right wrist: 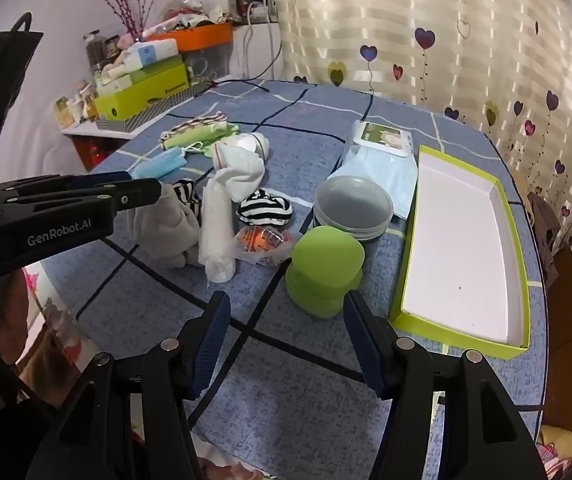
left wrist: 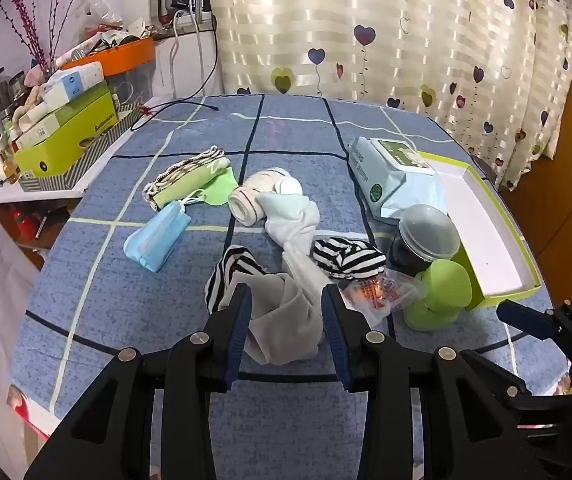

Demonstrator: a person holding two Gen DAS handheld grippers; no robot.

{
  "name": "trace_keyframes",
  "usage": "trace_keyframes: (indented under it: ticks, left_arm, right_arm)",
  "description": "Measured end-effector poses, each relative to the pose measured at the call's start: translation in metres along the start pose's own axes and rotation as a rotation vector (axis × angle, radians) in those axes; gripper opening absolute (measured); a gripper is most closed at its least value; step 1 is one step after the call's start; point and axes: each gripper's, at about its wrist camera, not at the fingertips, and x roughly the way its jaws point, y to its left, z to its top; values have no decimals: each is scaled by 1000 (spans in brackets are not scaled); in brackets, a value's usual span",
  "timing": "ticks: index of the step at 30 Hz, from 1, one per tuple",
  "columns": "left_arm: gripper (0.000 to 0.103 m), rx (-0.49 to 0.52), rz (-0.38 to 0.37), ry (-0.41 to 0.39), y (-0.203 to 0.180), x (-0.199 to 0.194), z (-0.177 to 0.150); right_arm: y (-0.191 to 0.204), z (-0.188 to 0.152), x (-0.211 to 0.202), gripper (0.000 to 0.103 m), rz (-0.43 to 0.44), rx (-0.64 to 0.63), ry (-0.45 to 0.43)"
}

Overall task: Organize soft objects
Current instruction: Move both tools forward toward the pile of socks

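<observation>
My left gripper (left wrist: pixel 286 300) is open, its jaws on either side of a grey sock (left wrist: pixel 286 320) that lies on the blue checked cloth; it also shows in the right wrist view (right wrist: pixel 166 224). Around the grey sock lie a black-and-white striped sock (left wrist: pixel 345 258), white socks (left wrist: pixel 289 216), a rolled sock (left wrist: pixel 248 200), blue face masks (left wrist: pixel 158 236) and folded green cloths (left wrist: pixel 194 180). My right gripper (right wrist: pixel 286 308) is open and empty, just in front of a green squashy object (right wrist: pixel 325 272). The open green-and-white box (right wrist: pixel 465 252) stands at the right.
A clear-lidded dark jar (right wrist: pixel 351 208), a wet-wipes pack (right wrist: pixel 381 152) and a small plastic packet (right wrist: pixel 262 244) sit among the soft things. A cluttered shelf with green boxes (left wrist: pixel 66 132) is at the left. A curtain (left wrist: pixel 405 32) hangs behind.
</observation>
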Motion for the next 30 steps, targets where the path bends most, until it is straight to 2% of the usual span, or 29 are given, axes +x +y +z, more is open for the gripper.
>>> trace_keyframes:
  ticks: [16,22,30]
  left_arm:
    - [38,4,-8,-11,0,-4,-1]
    - [38,8,-44,-11,-1,-7,-3]
    - [38,6,-31,-15,2,-7,-4]
  right_arm:
    - [1,1,-4,59,11,0,-13]
    - [1,2,-5,59,12,-1,-16]
    - [1,2,-8,59,22,-3,-26]
